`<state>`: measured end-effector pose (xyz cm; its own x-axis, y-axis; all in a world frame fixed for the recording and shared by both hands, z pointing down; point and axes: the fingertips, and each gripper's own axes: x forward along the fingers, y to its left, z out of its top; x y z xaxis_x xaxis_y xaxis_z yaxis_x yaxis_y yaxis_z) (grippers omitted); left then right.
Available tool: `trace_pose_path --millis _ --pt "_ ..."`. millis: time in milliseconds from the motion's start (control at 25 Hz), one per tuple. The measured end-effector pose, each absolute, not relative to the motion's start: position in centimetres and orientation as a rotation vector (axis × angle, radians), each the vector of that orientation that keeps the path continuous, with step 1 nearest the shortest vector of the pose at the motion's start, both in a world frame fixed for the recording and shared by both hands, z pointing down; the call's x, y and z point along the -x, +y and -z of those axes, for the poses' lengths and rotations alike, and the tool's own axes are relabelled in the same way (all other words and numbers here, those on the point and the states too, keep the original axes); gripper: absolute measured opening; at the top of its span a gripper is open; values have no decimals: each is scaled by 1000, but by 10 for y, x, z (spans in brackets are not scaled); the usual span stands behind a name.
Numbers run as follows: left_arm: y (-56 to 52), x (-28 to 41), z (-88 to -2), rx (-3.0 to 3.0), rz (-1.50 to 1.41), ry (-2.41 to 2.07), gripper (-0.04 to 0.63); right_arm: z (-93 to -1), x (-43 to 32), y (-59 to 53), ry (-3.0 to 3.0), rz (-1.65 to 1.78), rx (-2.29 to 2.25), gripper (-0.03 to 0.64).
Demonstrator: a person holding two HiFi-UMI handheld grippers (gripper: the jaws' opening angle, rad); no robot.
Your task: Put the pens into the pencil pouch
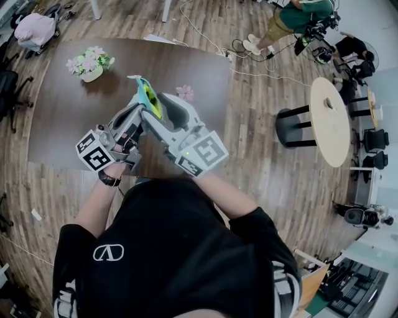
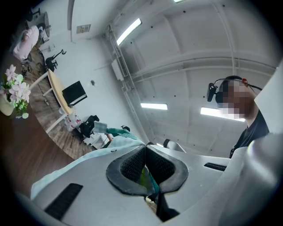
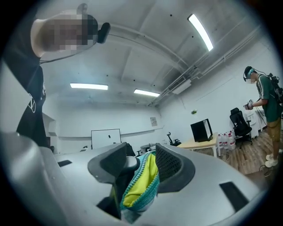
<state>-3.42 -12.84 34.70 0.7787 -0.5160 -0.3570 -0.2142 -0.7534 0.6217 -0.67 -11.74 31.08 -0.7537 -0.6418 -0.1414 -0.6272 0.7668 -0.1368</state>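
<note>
Pencil pouch: soft cloth, teal outside, bright yellow-green within, with zip teeth edging the gaping mouth. Held up in the air over the middle of the dark brown counter, somewhat toward its right edge, standing on end with the mouth turned up and away from the person.

Left tool: jaws closed tight, pad against pad, with only a thin fold of the pouch's yellow-green and teal cloth pinched between them. Gripping from the pouch's left side, low on its edge.

Right tool: jaws partly apart, roughly halfway. Pouch mouth rising between them, lying against the ribbed pad on the right of the right gripper view, with a gap showing at the other pad; not squeezed. Both tools close together, tips nearly meeting at the pouch, marker cubes back toward the person's chest.

Around: flower pot with pale pink and white blooms near the counter's far left corner. Small pink blossom lying toward the right edge, just beyond the right tool. Both apart from the pouch, neither in the way.

Off the counter, on the wooden floor to the right: a pale round table with a black stool just beside it, and cables trailing across the boards. Farther off, a person in a green top.
</note>
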Motion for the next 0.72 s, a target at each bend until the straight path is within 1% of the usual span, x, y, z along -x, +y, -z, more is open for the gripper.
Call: trace_pose_path --millis 80,280,440,720 --pt "-130 34 -348 -2399 692 -556 6 -308 0 -119 2763 124 1029 199" --pt "-134 35 -366 -2399 633 -621 6 -309 -20 -122 2727 147 1093 175" --pt "-144 42 -388 -2399 576 -712 6 -315 -39 -123 2713 163 1148 173" --pt "-172 70 -464 -2422 408 -921 6 -341 -75 -124 2672 240 1294 167"
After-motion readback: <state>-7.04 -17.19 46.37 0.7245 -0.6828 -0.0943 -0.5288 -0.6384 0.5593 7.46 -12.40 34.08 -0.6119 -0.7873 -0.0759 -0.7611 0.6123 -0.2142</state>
